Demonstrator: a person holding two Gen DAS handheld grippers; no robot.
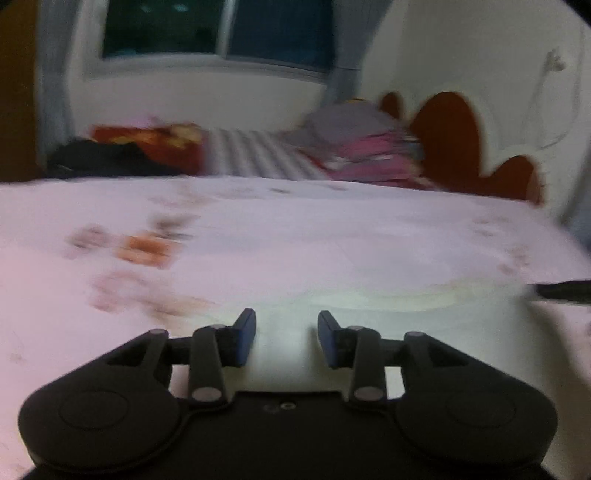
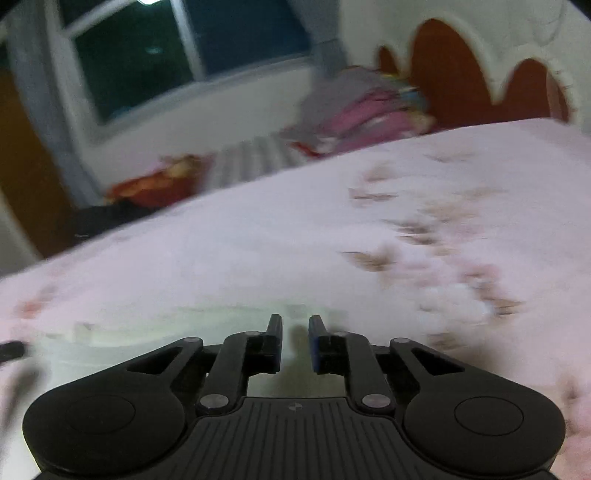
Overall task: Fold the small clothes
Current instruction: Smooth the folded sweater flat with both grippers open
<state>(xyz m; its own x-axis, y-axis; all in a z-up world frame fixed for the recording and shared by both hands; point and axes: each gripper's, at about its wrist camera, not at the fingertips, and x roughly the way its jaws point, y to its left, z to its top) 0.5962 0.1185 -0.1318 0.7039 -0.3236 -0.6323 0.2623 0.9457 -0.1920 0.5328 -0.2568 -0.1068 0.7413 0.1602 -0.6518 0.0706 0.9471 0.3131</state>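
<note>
Left wrist view shows the big pink bed cover (image 1: pixel 295 236) with faded flower prints, filling most of the picture. Far back sits a stack of folded clothes (image 1: pixel 365 147) by the red headboard (image 1: pixel 447 136), with a dark window (image 1: pixel 221 29) above. All of it is blurry.

Next in size is the pale white cloth (image 1: pixel 388 295), the small thing to fold. It lies flat on the cover, right under and just ahead of the tools. Its long way seems to run from side to side, across both views, but the blur hides its edges.

The left gripper (image 1: pixel 286 334) hangs low over the cloth's near part, its 2 fingers wide apart and holding nothing. The right gripper (image 2: pixel 295 341) is low over the same cloth (image 2: pixel 177 325), its 2 fingers a small way apart, also holding nothing.

The cloth reaches off to the right of the left tool and off to the left of the right tool, so it lies between the 2. Both look about as near. I think each one needs to grab its own end next.
</note>
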